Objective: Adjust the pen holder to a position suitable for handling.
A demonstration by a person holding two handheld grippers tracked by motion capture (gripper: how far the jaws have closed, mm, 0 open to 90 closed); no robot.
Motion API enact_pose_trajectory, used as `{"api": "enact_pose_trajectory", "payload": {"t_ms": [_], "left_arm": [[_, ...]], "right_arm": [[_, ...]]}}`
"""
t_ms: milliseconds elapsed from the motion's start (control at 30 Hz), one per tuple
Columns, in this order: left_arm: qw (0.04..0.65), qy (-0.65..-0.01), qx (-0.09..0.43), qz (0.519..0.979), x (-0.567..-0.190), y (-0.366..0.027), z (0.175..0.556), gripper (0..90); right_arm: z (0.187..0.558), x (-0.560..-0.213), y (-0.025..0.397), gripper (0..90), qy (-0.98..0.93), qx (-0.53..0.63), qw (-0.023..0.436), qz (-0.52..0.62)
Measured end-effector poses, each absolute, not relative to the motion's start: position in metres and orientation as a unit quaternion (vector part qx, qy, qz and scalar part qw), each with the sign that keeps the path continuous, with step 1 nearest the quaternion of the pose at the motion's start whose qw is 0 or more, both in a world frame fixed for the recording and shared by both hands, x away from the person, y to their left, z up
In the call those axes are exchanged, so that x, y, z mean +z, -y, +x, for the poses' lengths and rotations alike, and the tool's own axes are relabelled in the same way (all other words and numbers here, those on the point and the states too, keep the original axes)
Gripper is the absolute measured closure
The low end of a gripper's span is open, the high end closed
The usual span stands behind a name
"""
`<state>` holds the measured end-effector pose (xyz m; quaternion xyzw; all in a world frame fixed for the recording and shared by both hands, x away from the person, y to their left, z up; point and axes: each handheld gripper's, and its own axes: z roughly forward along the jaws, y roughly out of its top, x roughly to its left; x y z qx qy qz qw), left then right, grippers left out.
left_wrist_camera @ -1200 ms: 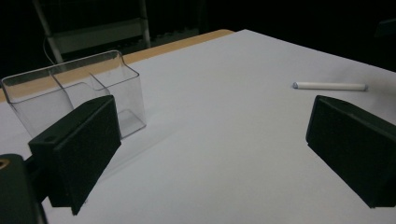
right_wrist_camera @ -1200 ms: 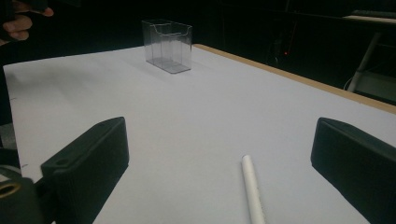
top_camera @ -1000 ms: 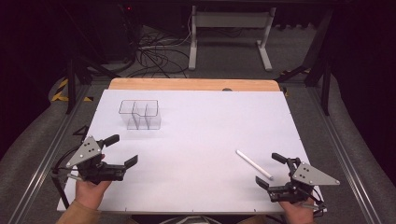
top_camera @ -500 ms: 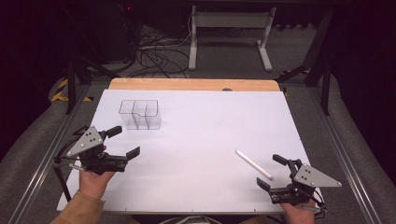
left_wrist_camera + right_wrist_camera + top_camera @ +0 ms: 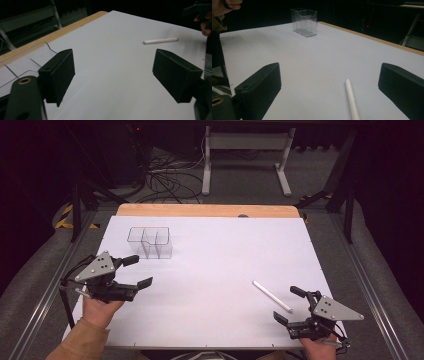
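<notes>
Worktop (image 5: 210, 270): white on top, with a wooden strip along the far edge. It carries a clear box and a white stick.

Left tool (image 5: 135, 271): held in the person's left hand (image 5: 100, 307) at the near left of the worktop. Its two black jaws stand wide apart with nothing between them. In the left gripper view (image 5: 113, 75) the jaws point across the white top, with the clear box just past the left jaw.

Right tool (image 5: 289, 305): held at the near right corner of the worktop. Its jaws are wide apart too, and they hold nothing. In the right gripper view (image 5: 329, 85) the stick lies between the two jaws but touches neither one.

White stick (image 5: 271, 296): thin and straight, lying flat on the worktop. It sits just in front of the right tool, slanting from far left to near right. It is well apart from the left tool.

Clear box (image 5: 150, 242): see-through, with thin walls inside that split it into parts. It stands upright at the far left of the worktop, near the left tool and well apart from the stick.

Floor behind the worktop: dark, with black cables (image 5: 165, 175) and a grey metal frame (image 5: 245, 150).
</notes>
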<state>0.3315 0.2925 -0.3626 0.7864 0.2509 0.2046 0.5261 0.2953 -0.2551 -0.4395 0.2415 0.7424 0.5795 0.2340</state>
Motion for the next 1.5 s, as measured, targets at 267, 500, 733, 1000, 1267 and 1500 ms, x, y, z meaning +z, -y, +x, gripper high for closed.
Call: {"api": "enact_pose_trajectory", "payload": {"t_ms": [267,500,733,1000,1267,1500], "left_arm": [[0.489,-0.225,0.181,0.823,-0.349,-0.298,0.354,25.4],[0.466,-0.202,0.187,0.841,-0.338,-0.300,0.365,23.9],[0.436,-0.191,0.181,0.861,-0.332,-0.297,0.379,25.0],[0.417,-0.190,0.170,0.873,-0.334,-0.292,0.394,26.4],[0.402,-0.173,0.161,0.885,-0.332,-0.292,0.408,27.8],[0.382,-0.141,0.166,0.898,-0.330,-0.290,0.420,27.6]], "right_arm": [[0.296,-0.440,0.254,5.4,-0.745,0.579,0.231,0.239],[0.296,-0.440,0.254,5.5,-0.745,0.580,0.226,0.238],[0.296,-0.441,0.253,5.6,-0.748,0.578,0.227,0.235],[0.296,-0.442,0.253,5.6,-0.748,0.578,0.224,0.239],[0.294,-0.441,0.253,5.6,-0.750,0.579,0.218,0.232],[0.295,-0.442,0.252,5.6,-0.753,0.581,0.212,0.227]]}}
